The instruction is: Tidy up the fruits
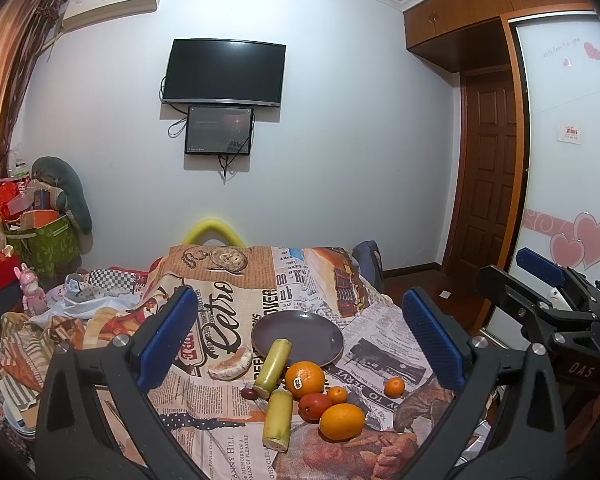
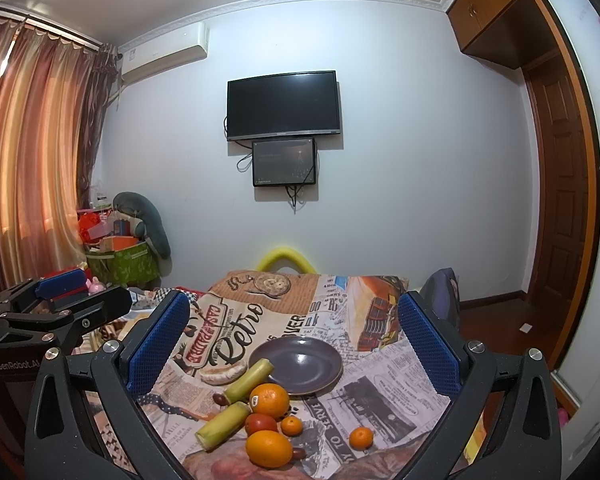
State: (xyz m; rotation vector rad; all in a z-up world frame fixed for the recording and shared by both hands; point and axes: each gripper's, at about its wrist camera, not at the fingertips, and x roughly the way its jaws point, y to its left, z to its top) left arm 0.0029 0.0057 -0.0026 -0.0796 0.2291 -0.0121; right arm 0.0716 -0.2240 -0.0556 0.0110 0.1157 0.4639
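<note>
An empty dark purple plate (image 1: 298, 337) (image 2: 296, 364) lies on the newspaper-print tablecloth (image 1: 380, 344). In front of it sits a cluster of fruit: a stickered orange (image 1: 305, 379) (image 2: 269, 401), a second orange (image 1: 342, 421) (image 2: 269, 449), a red tomato-like fruit (image 1: 315, 406) (image 2: 261, 424), two small tangerines (image 1: 337, 395) (image 1: 394, 387), two green sugarcane pieces (image 1: 273, 368) (image 1: 278, 420) and a pomelo wedge (image 1: 231, 364). My left gripper (image 1: 298, 344) is open and empty above the fruit. My right gripper (image 2: 294, 348) is open and empty too.
A small dark red date (image 1: 249, 393) lies by the upper sugarcane piece. Clutter, bags and a pink toy (image 1: 32, 290) sit left of the table. A wardrobe with sliding door (image 1: 572, 168) and wooden door stand at right. A TV (image 1: 224, 73) hangs on the wall.
</note>
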